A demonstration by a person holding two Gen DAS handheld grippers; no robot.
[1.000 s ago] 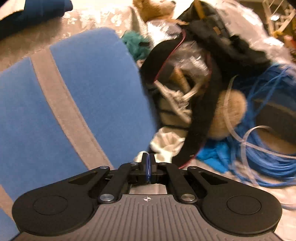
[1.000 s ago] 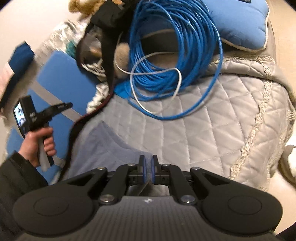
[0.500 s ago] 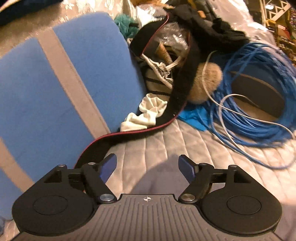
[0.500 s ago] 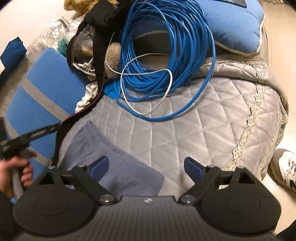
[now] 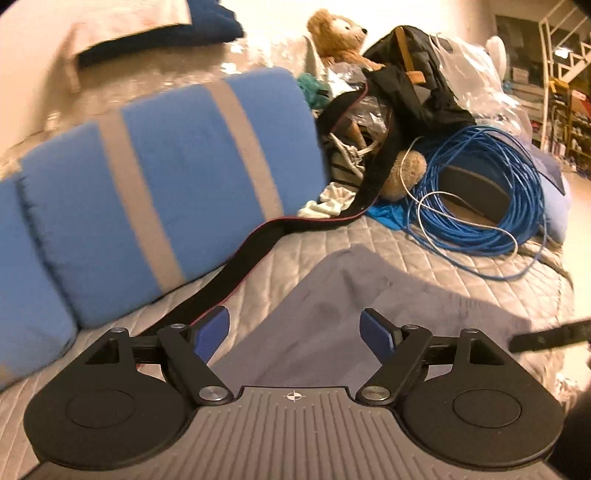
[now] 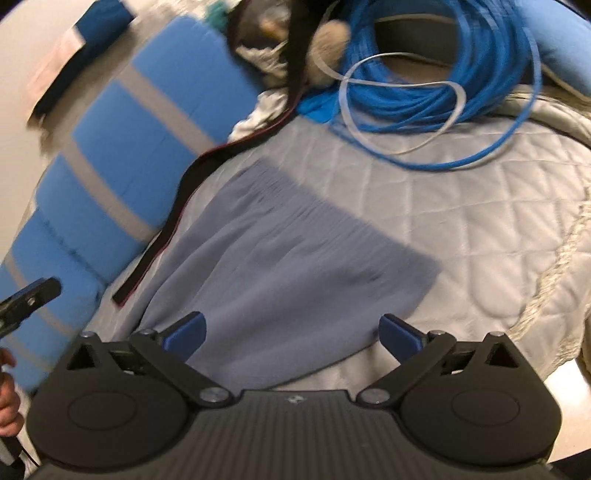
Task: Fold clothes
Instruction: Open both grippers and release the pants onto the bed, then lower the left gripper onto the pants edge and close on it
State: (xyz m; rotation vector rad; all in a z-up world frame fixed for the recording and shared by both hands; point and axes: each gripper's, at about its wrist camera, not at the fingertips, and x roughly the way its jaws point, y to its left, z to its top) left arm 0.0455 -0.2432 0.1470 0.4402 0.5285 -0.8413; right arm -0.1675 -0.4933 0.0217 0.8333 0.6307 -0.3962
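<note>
Both the left tool [image 5: 295,332] and right tool [image 6: 291,332] gape wide and empty above the grey-blue garment [image 6: 288,251], seemingly folded flat on the bed [image 6: 461,206], so either a further fold or nothing remains.

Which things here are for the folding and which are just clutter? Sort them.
For the job: grey-blue cloth, left gripper, right gripper, both open.

Clutter: blue cable coil, black strap, striped blue cushion, teddy bear.
</note>
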